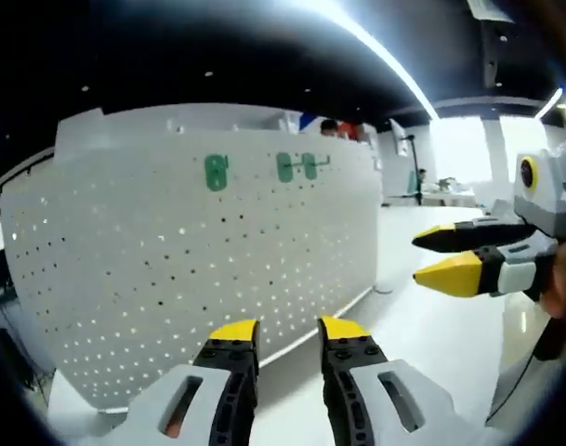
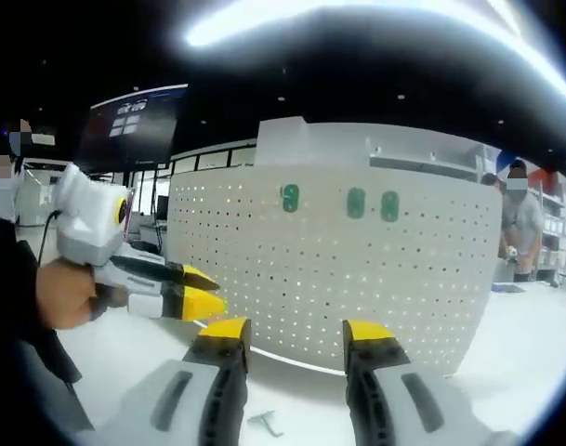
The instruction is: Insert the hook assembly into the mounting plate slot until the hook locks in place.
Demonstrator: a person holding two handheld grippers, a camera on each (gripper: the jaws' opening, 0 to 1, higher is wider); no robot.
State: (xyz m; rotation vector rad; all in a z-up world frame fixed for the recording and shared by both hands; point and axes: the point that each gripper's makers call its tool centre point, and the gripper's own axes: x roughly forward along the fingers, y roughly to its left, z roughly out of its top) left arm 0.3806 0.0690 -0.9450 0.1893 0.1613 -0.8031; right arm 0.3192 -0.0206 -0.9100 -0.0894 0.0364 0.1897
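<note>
A white perforated mounting plate point(image 1: 190, 269) point(image 2: 357, 269) stands upright on the white table. Three green hook bases point(image 1: 216, 172) point(image 2: 289, 197) sit in its upper rows, one alone at the left and two close together point(image 1: 296, 166) point(image 2: 373, 203) to its right. A small grey metal piece point(image 2: 264, 423) lies on the table in front of the plate, between my right gripper's jaws. My left gripper point(image 1: 289, 330) point(image 2: 216, 290) is open and holds nothing, short of the plate. My right gripper point(image 2: 298, 330) point(image 1: 419, 257) is also open and holds nothing.
The white table point(image 1: 431, 325) point(image 2: 134, 353) stretches in front of and beside the plate. A person point(image 2: 517, 223) stands behind the table at the far right. A dark screen point(image 2: 134, 125) hangs at the upper left. A hand point(image 2: 64, 293) holds the left gripper.
</note>
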